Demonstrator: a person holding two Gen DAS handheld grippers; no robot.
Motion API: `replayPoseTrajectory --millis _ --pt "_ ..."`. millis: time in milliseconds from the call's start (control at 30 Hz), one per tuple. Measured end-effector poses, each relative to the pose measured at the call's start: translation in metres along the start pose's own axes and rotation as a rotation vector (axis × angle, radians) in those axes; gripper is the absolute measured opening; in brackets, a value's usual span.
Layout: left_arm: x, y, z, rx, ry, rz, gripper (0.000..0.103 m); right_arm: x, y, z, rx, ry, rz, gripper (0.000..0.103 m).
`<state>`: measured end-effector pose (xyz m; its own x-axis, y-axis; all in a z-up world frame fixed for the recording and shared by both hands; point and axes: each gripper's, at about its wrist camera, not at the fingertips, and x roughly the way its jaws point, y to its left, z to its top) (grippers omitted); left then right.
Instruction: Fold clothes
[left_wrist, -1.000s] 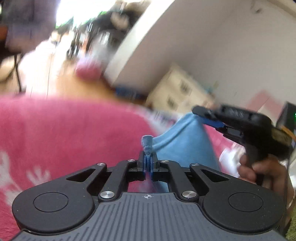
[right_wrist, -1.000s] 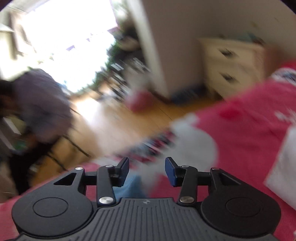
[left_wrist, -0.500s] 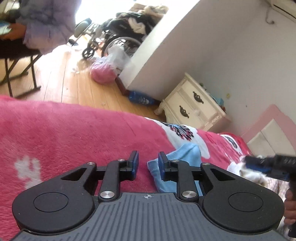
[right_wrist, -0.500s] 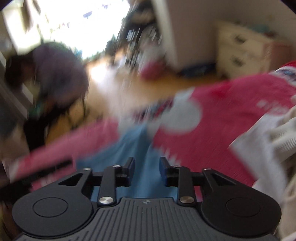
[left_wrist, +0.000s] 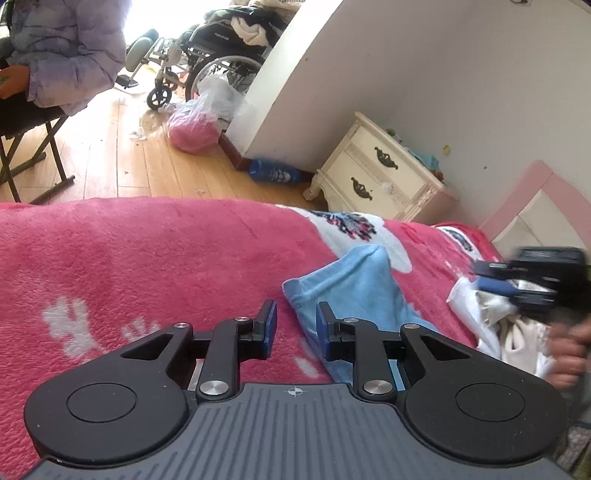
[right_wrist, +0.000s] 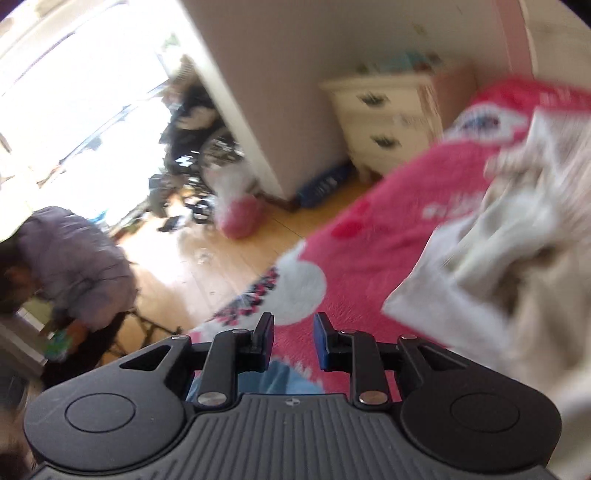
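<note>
A light blue garment (left_wrist: 354, 288) lies crumpled on the pink blanket (left_wrist: 147, 251), just ahead and to the right of my left gripper (left_wrist: 295, 314). That gripper is open, a small gap between its blue pads, with nothing in it. My right gripper (right_wrist: 293, 325) hovers over the blanket (right_wrist: 388, 221); its jaws are closing and hold nothing. A strip of the blue garment (right_wrist: 288, 380) shows under it. A pile of white and cream clothes (right_wrist: 498, 251) lies to its right. In the left wrist view the right gripper (left_wrist: 495, 277) is blurred above that pile (left_wrist: 509, 325).
Past the bed's far edge are a wooden floor, a cream nightstand (left_wrist: 380, 173), a blue bottle (left_wrist: 273, 173), a pink bag in plastic (left_wrist: 195, 129) and a wheelchair (left_wrist: 218, 48). A person in a lilac jacket (left_wrist: 66, 55) sits at the left. A pink headboard (left_wrist: 546, 206) stands at the right.
My left gripper let go of the blue garment's corner and opened; the garment dropped onto the blanket. My right gripper swung right, over to the white pile, and its jaws narrowed.
</note>
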<state>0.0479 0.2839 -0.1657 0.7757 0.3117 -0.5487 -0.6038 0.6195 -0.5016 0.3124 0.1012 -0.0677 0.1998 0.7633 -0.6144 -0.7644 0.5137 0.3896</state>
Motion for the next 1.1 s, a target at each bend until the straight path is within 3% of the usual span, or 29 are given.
replayPoseTrajectory --millis 167,233,367,533,633,700,767,867,933,1033,1100 --pt "-0.014 -0.001 0.008 0.012 0.0 -0.012 0.026 -0.145 0.02 -0.01 -0.103 -0.013 0.009 0.029" --pt "-0.019 -0.001 0.013 0.012 0.009 -0.024 0.026 -0.163 0.019 -0.009 -0.105 0.054 0.013 0.029" --pt "-0.034 -0.007 0.02 0.02 0.015 -0.038 0.029 -0.115 0.006 -0.054 -0.109 0.252 -0.065 0.029" --pt "-0.067 -0.013 0.026 0.064 0.012 -0.061 0.031 -0.007 -0.049 -0.1 -0.034 0.363 -0.186 0.029" --pt "-0.09 -0.009 0.026 0.11 0.034 -0.042 0.035 0.024 -0.084 -0.104 0.046 0.322 -0.238 0.022" --pt "-0.103 -0.003 0.024 0.141 0.065 -0.021 0.037 0.024 -0.105 -0.095 0.15 0.205 -0.251 0.022" --pt "-0.113 0.005 0.018 0.165 0.109 0.006 0.037 0.019 -0.115 -0.088 0.201 0.132 -0.324 0.024" --pt "-0.124 0.02 0.008 0.183 0.148 0.043 0.037 -0.007 -0.106 -0.078 0.194 0.089 -0.265 0.026" --pt "-0.129 0.03 0.003 0.192 0.17 0.061 0.037 -0.035 -0.092 -0.077 0.173 0.12 -0.205 0.026" --pt "-0.135 0.042 -0.004 0.219 0.218 0.068 0.037 -0.096 -0.068 -0.085 0.113 0.153 -0.156 0.026" --pt "-0.139 0.049 -0.008 0.24 0.257 0.073 0.037 -0.154 -0.046 -0.091 0.069 0.103 -0.169 0.026"
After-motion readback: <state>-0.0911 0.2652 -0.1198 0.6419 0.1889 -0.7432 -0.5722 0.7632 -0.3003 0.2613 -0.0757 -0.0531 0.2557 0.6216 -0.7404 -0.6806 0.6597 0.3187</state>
